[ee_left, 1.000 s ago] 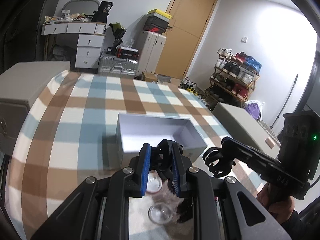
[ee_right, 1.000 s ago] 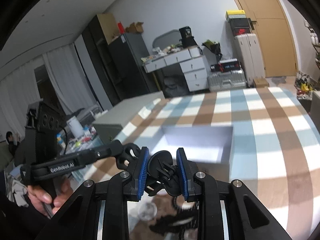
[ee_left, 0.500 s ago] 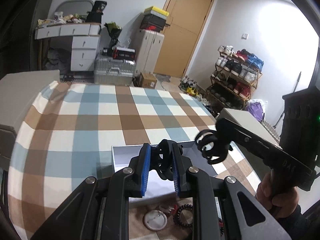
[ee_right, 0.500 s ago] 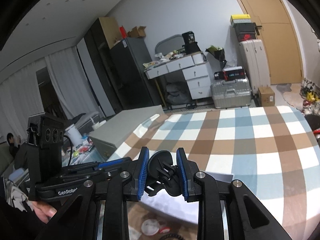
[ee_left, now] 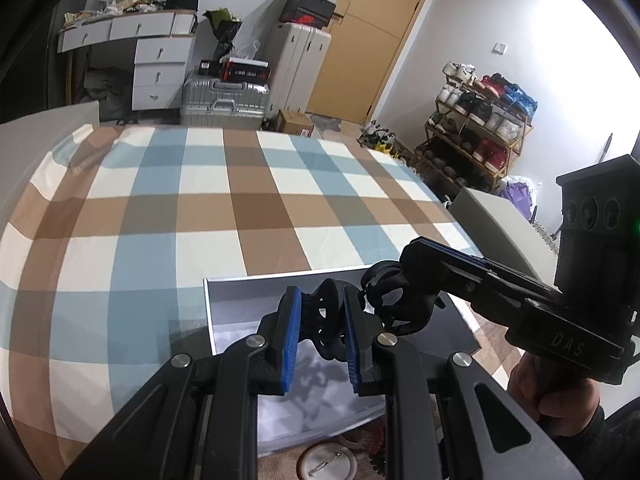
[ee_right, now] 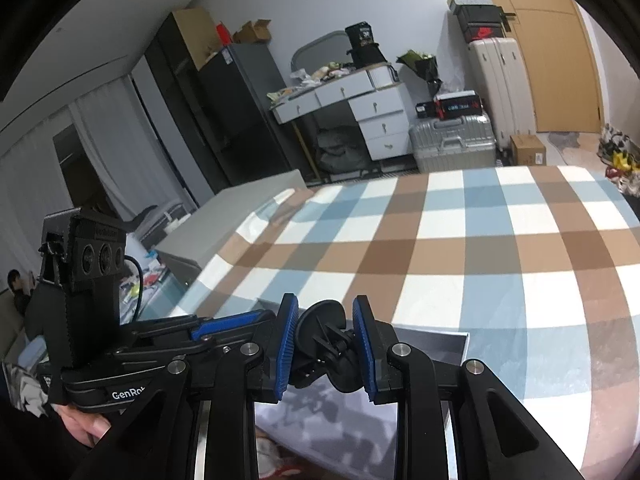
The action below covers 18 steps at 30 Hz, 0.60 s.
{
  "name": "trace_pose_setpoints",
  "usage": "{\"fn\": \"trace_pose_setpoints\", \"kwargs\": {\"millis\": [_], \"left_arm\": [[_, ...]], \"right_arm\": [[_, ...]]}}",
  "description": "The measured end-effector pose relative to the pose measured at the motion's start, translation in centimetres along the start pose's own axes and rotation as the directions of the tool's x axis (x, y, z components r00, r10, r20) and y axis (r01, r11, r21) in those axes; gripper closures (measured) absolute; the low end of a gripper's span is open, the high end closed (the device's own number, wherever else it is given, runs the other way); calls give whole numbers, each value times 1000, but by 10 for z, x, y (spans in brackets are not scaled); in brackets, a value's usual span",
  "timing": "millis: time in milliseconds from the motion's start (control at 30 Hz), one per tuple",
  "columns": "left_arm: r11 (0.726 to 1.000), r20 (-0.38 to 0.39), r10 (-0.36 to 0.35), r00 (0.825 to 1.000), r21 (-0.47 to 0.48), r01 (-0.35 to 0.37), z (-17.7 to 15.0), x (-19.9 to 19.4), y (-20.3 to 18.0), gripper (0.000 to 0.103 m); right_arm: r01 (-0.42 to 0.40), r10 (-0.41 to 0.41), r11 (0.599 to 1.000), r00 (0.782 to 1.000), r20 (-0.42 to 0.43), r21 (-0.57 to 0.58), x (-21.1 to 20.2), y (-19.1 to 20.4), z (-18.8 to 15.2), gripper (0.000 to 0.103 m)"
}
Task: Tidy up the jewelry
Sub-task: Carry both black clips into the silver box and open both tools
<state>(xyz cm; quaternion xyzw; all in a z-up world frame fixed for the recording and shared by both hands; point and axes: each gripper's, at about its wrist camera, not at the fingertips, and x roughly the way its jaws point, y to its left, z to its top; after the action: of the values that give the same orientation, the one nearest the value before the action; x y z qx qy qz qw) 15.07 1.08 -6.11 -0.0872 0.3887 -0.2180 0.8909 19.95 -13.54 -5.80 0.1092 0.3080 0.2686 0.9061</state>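
Observation:
My left gripper (ee_left: pixel 320 300) is shut on a black openwork plastic clip (ee_left: pixel 326 322) and hangs over an open grey-white box (ee_left: pixel 236 316) on the checked tablecloth. My right gripper (ee_right: pixel 326 308) is shut on a second black clip with a round disc (ee_right: pixel 326 318), also above the box (ee_right: pixel 440 336). In the left wrist view the right gripper (ee_left: pixel 408 288) comes in from the right, and its looped clip (ee_left: pixel 384 292) sits almost against the left one. No item shows on the visible part of the box floor.
A round white pin badge (ee_left: pixel 328 462) and some dark beaded pieces lie on the cloth in front of the box. The checked tablecloth (ee_left: pixel 240 208) stretches beyond the box. A person's hand (ee_left: pixel 556 392) holds the right gripper's handle.
Both grippers have moved forward over the box with their clips. The box now sits lower and nearer in both views, and the two grippers' tips have come close together.

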Motion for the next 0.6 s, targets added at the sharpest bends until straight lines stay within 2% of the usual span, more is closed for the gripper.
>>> {"fn": "trace_pose_setpoints", "kwargs": {"millis": [233,467,533,567,600], "left_arm": [[1000,-34,6,999,-7,-7,0,8,3,88],[1000,-33,12,999,-15,-13,0,9,6,88],[1000,-41,6,999,-16,-7,1,9,6,85],[1000,-43,1,999,-14,-1,1,9,5,84],[1000,-43,10,999,-5,-10,1,7,3,79]], "right_arm": [[12,-11,1000,999,-40,19,11,-6,-3,76],[24,-23,1000,997,-71,10,21,-6,-4,75],[23,-22,1000,997,-69,16,21,-6,-4,73],[16,-14,1000,998,-69,24,20,-7,-4,71],[15,-13,999,998,-66,30,19,-8,-4,57]]}}
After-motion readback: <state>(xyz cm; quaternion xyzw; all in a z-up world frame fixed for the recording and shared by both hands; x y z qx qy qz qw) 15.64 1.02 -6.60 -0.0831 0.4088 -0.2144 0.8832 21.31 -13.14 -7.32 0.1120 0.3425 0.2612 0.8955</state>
